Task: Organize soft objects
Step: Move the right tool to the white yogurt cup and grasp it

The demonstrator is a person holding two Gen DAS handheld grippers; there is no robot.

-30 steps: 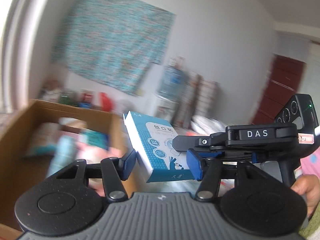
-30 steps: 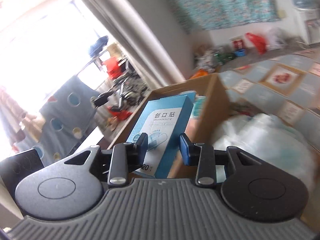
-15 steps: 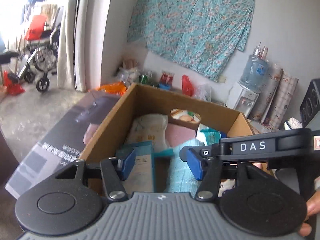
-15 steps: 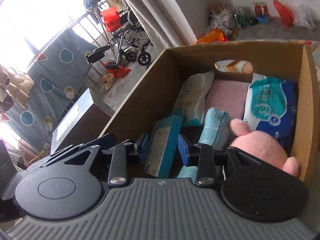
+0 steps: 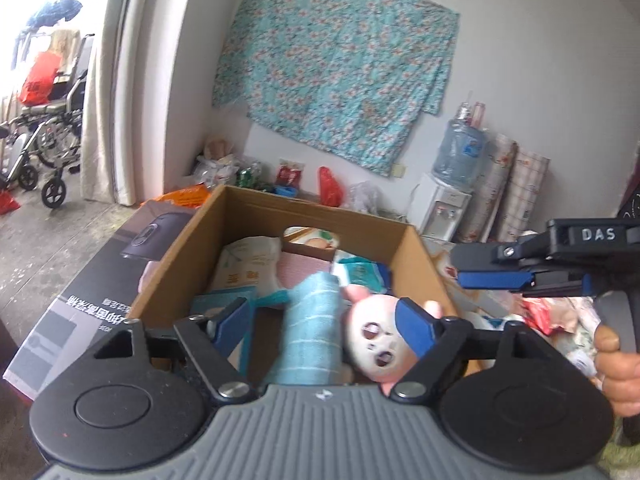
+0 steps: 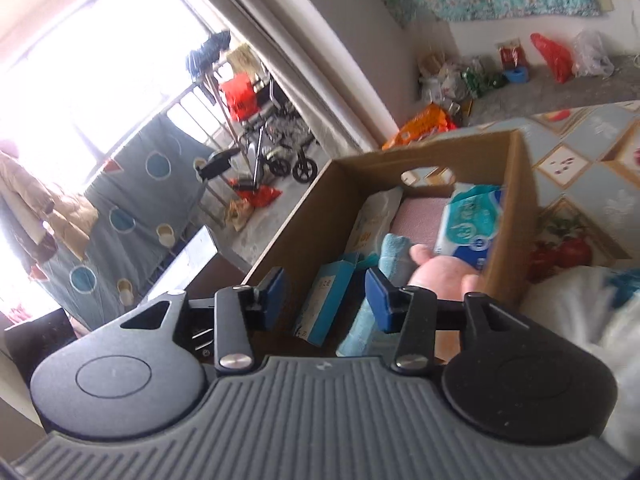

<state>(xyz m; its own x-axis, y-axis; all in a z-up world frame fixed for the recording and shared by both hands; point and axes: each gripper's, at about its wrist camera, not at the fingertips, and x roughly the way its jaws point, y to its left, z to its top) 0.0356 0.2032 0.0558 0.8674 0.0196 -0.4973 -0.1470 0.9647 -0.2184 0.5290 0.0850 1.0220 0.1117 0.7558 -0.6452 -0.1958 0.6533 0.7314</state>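
Note:
An open cardboard carton (image 5: 304, 204) holds a teal rolled towel (image 5: 316, 328), a pink plush pig (image 5: 376, 340), a blue-and-white tissue pack (image 5: 360, 272), a white pack (image 5: 244, 264) and a pink cloth (image 5: 300, 272). A blue box (image 5: 224, 308) stands on edge in the carton's near left part. My left gripper (image 5: 324, 324) hangs over the near rim; its jaws are opening wide and grip nothing. My right gripper (image 6: 326, 296) is opening too. The blue box (image 6: 324, 300) shows between its fingers, untouched. In the left wrist view the right gripper (image 5: 520, 276) sits right of the carton.
A black printed product box (image 5: 100, 280) lies against the carton's left side. A patterned tablecloth (image 6: 580, 160) and a white bag (image 6: 580, 320) are to the right. A water dispenser (image 5: 444, 200), bags and a wheelchair (image 5: 44, 140) stand farther off.
The right gripper carried the blue box into the carton, let go of it and drew back. The left gripper swung over the carton and its jaws spread wide.

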